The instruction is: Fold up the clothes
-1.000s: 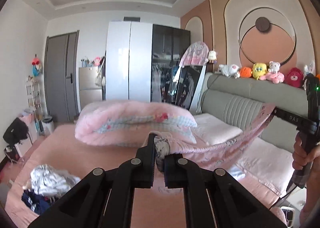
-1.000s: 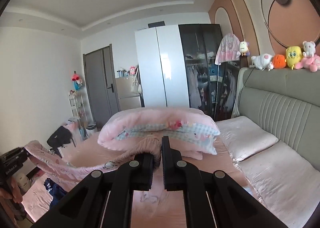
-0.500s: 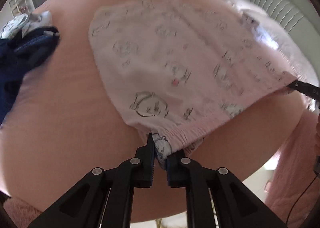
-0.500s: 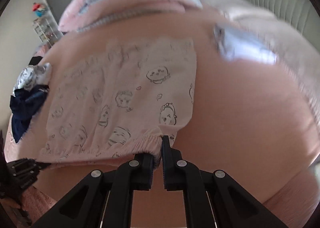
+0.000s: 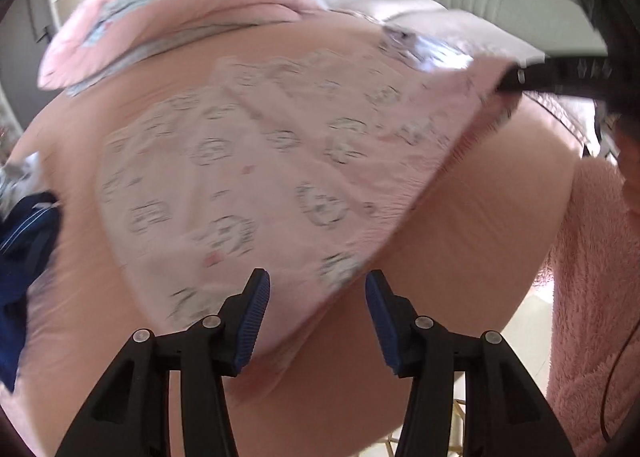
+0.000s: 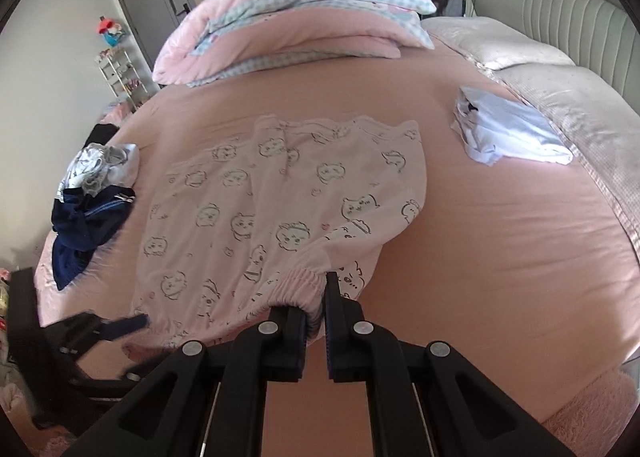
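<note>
Pale pink pyjama bottoms (image 6: 280, 201) printed with cartoon faces lie spread flat on the pink bed sheet (image 6: 480, 257). My right gripper (image 6: 320, 297) is shut on the elastic waistband at its near right corner; in the left wrist view it (image 5: 510, 83) shows at the upper right, pinching that edge. My left gripper (image 5: 316, 297) hangs over the other waistband corner, its jaws opening. The cloth (image 5: 240, 177) lies between the blue pads (image 5: 256, 313), but they do not press on it. In the right wrist view the left gripper (image 6: 132, 323) is blurred at the lower left.
A heap of dark blue and grey clothes (image 6: 88, 209) sits at the bed's left edge. A folded light blue garment (image 6: 508, 133) lies at the right, by the pillows (image 6: 560, 97). A folded pink quilt (image 6: 296, 25) fills the far end. A fluffy pink sleeve (image 5: 592, 297) is nearby.
Both grippers came down from holding the garment stretched in the air to the bed. The garment now lies flat. The left jaws have opened and let go of the waistband.
</note>
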Tool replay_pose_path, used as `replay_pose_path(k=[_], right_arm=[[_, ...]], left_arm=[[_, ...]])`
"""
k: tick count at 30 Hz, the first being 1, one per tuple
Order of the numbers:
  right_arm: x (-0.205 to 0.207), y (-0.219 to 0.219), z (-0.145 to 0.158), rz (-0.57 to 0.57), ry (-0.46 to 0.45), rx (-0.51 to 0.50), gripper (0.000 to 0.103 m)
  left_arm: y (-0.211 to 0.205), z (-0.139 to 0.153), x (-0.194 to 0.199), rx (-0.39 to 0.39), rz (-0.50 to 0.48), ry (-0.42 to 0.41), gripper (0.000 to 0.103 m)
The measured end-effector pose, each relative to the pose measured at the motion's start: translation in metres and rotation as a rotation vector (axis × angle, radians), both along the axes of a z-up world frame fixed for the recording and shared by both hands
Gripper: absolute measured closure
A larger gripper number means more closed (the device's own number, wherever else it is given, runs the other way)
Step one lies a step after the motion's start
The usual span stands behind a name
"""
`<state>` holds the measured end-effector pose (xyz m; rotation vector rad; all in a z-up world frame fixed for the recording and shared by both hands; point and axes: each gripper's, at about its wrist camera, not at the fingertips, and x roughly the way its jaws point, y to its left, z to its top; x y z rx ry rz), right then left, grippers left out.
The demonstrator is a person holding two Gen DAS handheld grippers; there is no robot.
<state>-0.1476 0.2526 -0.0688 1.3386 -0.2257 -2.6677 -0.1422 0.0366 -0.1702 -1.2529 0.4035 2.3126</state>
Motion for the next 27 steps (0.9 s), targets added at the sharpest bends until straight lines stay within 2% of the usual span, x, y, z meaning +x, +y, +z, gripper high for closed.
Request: replay_pose_path(k=[1,2,3,6,8,11,13,15,18,20,21,23,25,27], right_arm=[[-0.001,0.0,0.0,0.001,-0.002,0.001,0.099],[-0.001,0.0,0.0,0.001,-0.006,0.002,0.099],[-0.001,0.0,-0.001,0.002,-0.011,0.002,0.099],[-0.001,-0.005,-0.015,0.02,-0.062,0.032,0.097],[0.0,-0.013,-0.03,0.031,-0.114,0.072,0.096],[-0.002,-0.026,-0.053,0.063,-0.181,0.103,0.096],[-0.002,-0.038,-0.065,0.08,-0.198,0.144,0.094],[0.0,-0.052,-0.068,0.091,-0.175,0.202,0.093],[0.005,-0.067,-0.065,0.087,-0.106,0.334,0.091],[0.007,-0.072,-0.072,0.072,-0.082,0.469,0.088],[0.006,-0.071,-0.079,0.073,-0.097,0.481,0.088],[0.006,-0.058,-0.09,0.058,-0.156,0.39,0.088],[0.008,-0.044,-0.092,0.026,-0.175,0.302,0.088],[0.009,-0.033,-0.087,-0.005,-0.165,0.269,0.088]], left_arm=[[0.005,-0.003,-0.004,-0.036,0.012,0.006,0.083],[0.007,-0.007,-0.008,-0.078,0.04,0.011,0.097],[0.006,-0.009,-0.012,-0.109,0.087,0.015,0.099],[-0.013,0.006,-0.025,-0.042,0.223,0.026,0.1],[-0.026,0.025,-0.024,-0.03,0.276,0.082,0.1],[-0.038,0.047,-0.014,-0.04,0.3,0.153,0.1],[-0.045,0.055,-0.006,-0.06,0.31,0.183,0.1],[-0.049,0.059,0.0,-0.08,0.322,0.201,0.1],[-0.061,0.047,0.008,-0.121,0.354,0.191,0.1],[-0.072,0.028,0.005,-0.099,0.373,0.104,0.1],[-0.077,0.018,0.001,-0.06,0.369,0.036,0.099],[-0.084,0.001,-0.004,-0.004,0.359,-0.077,0.097],[-0.08,-0.003,0.0,-0.012,0.341,-0.078,0.097],[-0.076,-0.001,0.003,-0.023,0.329,-0.06,0.092]])
